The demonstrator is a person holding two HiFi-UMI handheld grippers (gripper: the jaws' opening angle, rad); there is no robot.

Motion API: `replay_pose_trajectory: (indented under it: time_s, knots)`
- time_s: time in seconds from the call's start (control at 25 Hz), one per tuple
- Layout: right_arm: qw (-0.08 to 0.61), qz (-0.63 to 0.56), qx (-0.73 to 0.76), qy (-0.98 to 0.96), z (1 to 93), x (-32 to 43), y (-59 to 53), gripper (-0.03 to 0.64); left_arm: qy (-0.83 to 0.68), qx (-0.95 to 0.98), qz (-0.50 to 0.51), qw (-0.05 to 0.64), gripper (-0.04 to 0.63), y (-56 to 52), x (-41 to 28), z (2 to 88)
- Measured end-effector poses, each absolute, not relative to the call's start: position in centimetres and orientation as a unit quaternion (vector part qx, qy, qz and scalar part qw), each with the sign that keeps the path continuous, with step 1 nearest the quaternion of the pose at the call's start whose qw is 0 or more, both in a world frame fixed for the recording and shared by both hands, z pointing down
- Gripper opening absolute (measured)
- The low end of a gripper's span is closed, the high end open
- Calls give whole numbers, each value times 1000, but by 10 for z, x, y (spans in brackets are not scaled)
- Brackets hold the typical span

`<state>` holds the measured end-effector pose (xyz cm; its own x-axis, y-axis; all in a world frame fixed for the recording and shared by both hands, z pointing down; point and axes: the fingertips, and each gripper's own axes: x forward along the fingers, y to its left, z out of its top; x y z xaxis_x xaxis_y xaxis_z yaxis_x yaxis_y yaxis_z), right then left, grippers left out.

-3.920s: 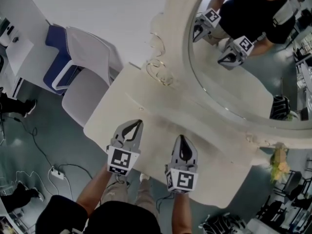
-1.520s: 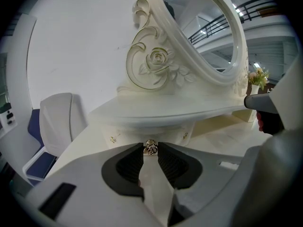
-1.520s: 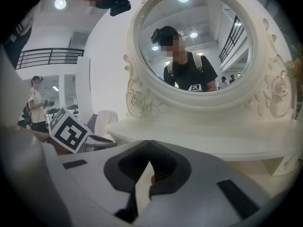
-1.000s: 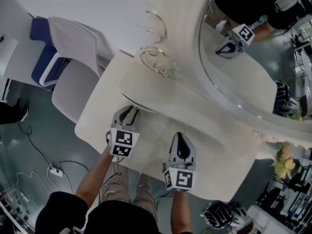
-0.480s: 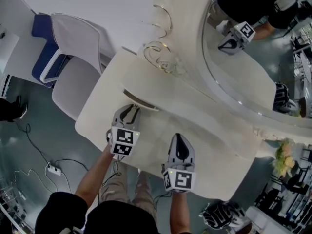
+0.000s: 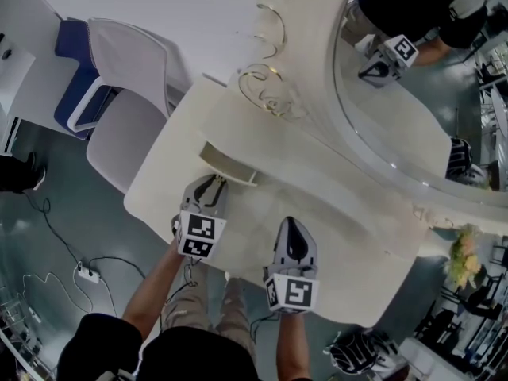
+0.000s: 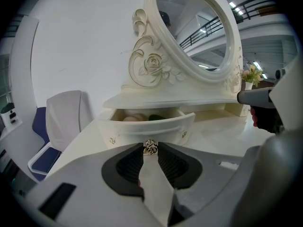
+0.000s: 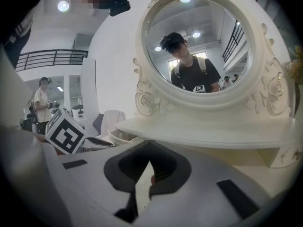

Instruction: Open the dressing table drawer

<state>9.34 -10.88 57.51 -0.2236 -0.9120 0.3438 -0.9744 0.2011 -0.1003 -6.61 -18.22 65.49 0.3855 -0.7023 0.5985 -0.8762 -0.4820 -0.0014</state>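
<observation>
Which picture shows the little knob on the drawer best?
The left gripper view: the knob sits close up, pinched by the left tool. In the head view that tool covers it; only the drawer shows. The right gripper view shows just a drawer corner, no knob.

The left hand-held gripper fills the 6 o'clock part of the view, its two dark pads pressed on either side of a small metal rose-shaped knob. The knob sits on the curved front of a cream drawer, which stands partly out from under a shelf. Pale rounded things and something dark green lie inside the drawer. At 12 o'clock an oval mirror rises in a carved frame. A white chair stands at 9 o'clock. At 3 o'clock the right hand-held gripper hangs over the tabletop.
</observation>
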Motion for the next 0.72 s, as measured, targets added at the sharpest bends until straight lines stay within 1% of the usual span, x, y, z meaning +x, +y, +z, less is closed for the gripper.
replay_pose_trajectory:
  time_s: [0.72]
  knots:
    - [102, 150, 609, -772, 577, 89, -94, -2, -490, 813, 271, 159, 95, -159, -76, 655]
